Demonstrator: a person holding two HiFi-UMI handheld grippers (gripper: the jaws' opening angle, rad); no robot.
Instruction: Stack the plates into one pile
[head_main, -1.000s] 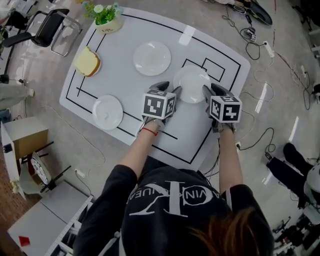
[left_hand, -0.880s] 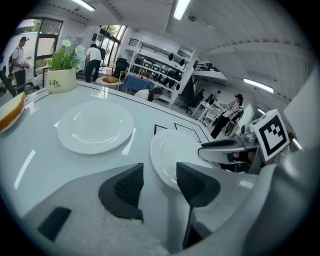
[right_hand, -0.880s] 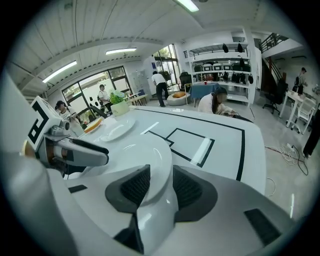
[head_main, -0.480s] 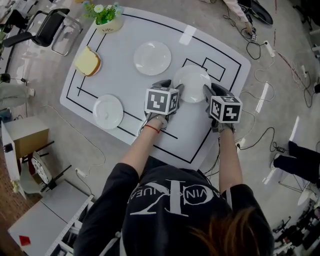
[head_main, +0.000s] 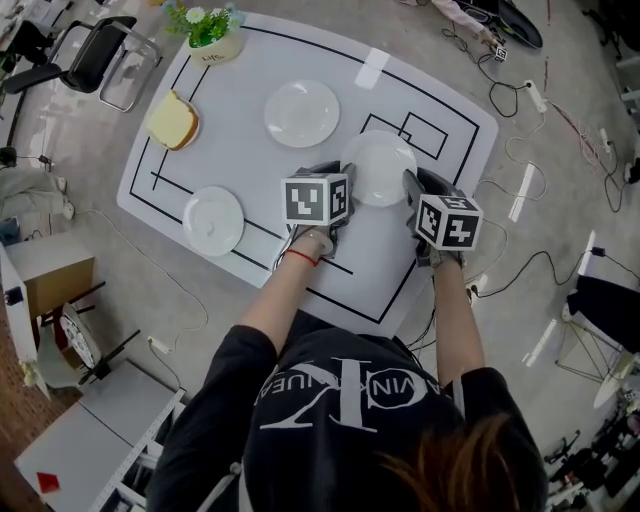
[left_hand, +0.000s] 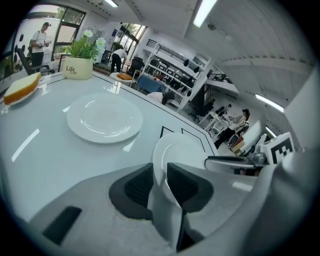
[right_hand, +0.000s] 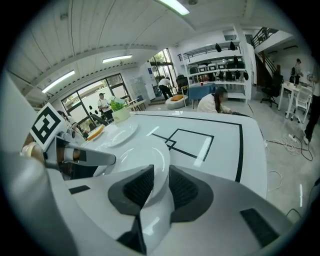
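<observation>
White plate (head_main: 378, 168) lies on the grey table (head_main: 250, 165), caught between both tongs. The left gripper (head_main: 338, 176) pinches its left rim and the right gripper (head_main: 410, 186) pinches its right rim, and both pairs of jaws have just been closing onto it. A second plate (head_main: 213, 221) sits well off to the left, a third plate (head_main: 302, 113) lies beyond, then bread (head_main: 172, 121) and a flowerpot (head_main: 213, 40) at the far corner

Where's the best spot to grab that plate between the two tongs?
By its rim, at two opposite edges, coming in from left and right. The plate is shallow, so only its thin rim fits a pinch. The left tongs and right tongs have just been closing there.
</observation>
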